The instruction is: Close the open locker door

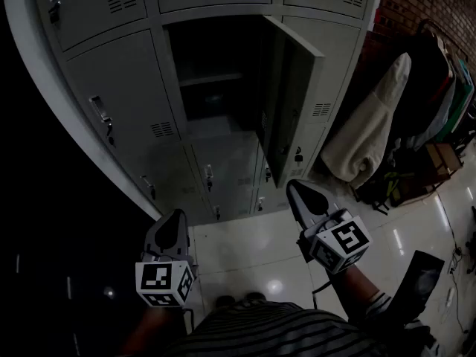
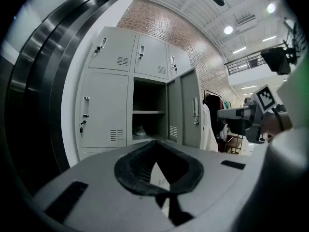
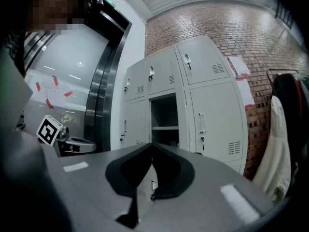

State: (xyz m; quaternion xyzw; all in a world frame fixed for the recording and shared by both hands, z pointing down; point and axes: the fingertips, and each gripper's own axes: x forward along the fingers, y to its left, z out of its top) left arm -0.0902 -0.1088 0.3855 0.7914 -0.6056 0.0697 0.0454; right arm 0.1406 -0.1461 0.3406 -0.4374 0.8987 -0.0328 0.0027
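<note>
A bank of grey lockers (image 1: 134, 88) stands ahead. One middle locker (image 1: 216, 80) is open, with a shelf inside, and its door (image 1: 294, 103) is swung out to the right. My left gripper (image 1: 172, 223) is low on the left, shut and empty, well short of the lockers. My right gripper (image 1: 299, 190) is also shut and empty, just below the open door's lower edge and apart from it. The left gripper view shows the open locker (image 2: 147, 112) and its door (image 2: 186, 108) past the closed tips (image 2: 155, 144). In the right gripper view the open compartment (image 3: 164, 120) lies straight ahead of the closed tips (image 3: 152, 146).
Coats hang on a rack (image 1: 379, 125) right of the lockers, in front of a brick wall (image 1: 424, 6). Bags and a dark box (image 1: 416, 281) lie on the glossy floor at the right. A dark metal door frame (image 3: 99, 81) stands left of the lockers.
</note>
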